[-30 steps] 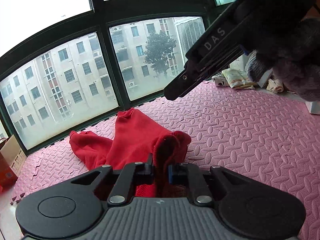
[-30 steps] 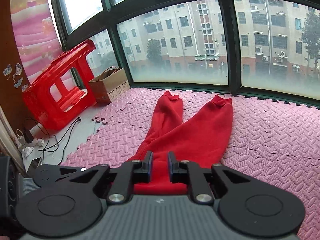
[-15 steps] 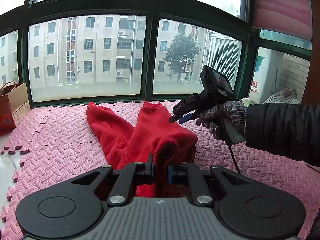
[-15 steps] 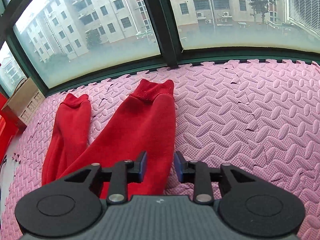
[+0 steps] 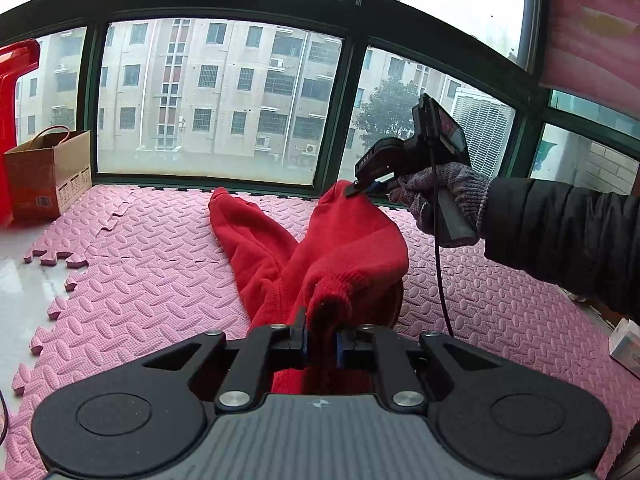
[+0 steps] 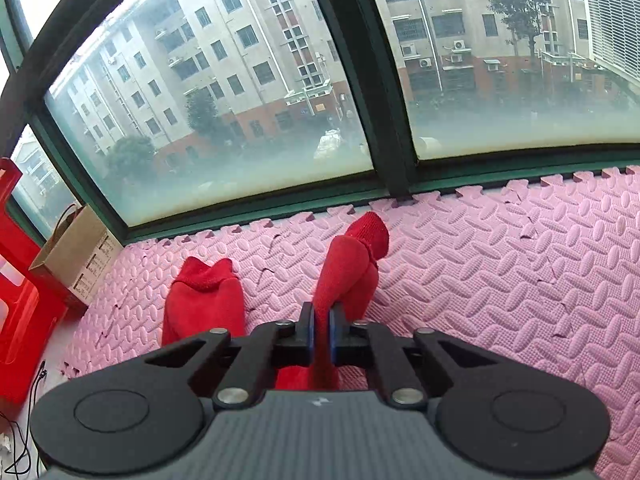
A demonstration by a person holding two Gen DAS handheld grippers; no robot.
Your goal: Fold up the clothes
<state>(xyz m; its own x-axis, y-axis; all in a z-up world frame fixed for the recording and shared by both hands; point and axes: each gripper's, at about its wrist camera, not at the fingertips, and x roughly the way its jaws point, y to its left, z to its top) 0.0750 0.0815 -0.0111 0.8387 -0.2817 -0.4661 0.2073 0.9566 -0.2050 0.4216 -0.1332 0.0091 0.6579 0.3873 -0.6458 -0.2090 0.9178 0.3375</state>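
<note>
Both grippers pinch red trousers over a pink foam mat

The left gripper (image 5: 321, 340) has its jaws closed narrow on a ribbed red fold of the red trousers (image 5: 352, 248), which lie at the centre of the pink foam mat (image 5: 152, 264) with both legs running toward the window at 12 o'clock. At 2 o'clock in the left wrist view, the right gripper (image 5: 366, 189), held by a gloved hand (image 5: 444, 196), nips a raised leg; its own view shows its jaws tight on red cloth. A cardboard box (image 5: 48, 176) sits at 10 o'clock beside the mat
</note>
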